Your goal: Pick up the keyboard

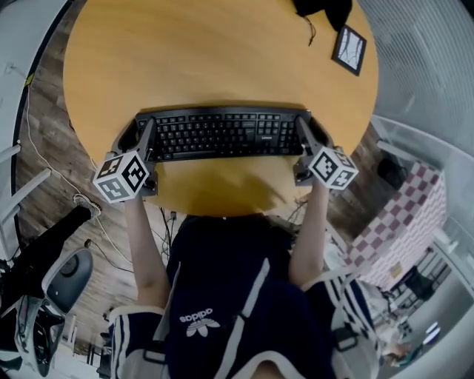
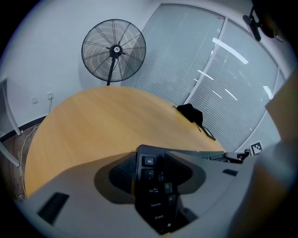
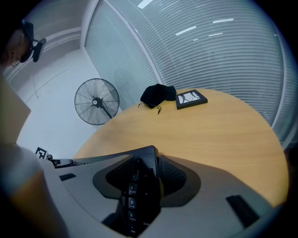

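Observation:
A black keyboard lies lengthwise across the near part of the round wooden table. My left gripper is clamped over its left end, where the Esc key column sits between the two grey pads. My right gripper is clamped over the right end, with the number-pad keys squeezed between its pads. Both grippers point downward at a slant. The frames do not tell me whether the keyboard is off the tabletop.
A black cloth and a small framed picture lie at the table's far right. A standing fan is beyond the table. An office chair and cables are on the floor at left, and a checked object at right.

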`<state>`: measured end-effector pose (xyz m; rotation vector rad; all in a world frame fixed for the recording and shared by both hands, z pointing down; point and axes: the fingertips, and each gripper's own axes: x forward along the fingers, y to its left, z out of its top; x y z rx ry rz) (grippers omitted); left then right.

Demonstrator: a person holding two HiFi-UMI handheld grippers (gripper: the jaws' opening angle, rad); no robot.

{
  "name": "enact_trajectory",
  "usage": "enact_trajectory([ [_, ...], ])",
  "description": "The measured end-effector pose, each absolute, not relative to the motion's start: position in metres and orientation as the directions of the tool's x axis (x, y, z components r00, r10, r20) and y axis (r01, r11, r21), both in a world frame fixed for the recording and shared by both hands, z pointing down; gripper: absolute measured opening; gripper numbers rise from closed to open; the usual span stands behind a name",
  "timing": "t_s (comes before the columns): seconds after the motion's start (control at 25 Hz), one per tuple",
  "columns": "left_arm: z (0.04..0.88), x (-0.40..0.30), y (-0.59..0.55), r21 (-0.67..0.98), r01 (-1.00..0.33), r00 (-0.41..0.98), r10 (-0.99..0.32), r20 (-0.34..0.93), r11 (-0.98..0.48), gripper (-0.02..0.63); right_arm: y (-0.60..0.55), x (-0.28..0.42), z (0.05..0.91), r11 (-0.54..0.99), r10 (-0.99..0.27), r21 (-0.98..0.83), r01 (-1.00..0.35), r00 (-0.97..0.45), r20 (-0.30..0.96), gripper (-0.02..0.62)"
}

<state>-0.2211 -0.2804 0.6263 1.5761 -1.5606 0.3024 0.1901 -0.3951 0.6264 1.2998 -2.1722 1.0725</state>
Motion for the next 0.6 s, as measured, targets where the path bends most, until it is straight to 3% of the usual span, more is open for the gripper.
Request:
enact_trajectory([
  [0.2,0.604,-0.234,-0.283,0.397,-0.908,0.172,-0.744,0.646,0.135,0.193,-0.400,0.173,0.595,0.363,-0.613,-0.385,-0.848,-0.529,0.587,0.161],
  [0.6,0.531,-0.234,-0.277,0.374,-0.927,0.170,-0.848,0.502,0.036,0.193,-0.377,0.180,0.522,0.397,-0.711,-0.369,-0.840,-0.536,0.456,0.163],
])
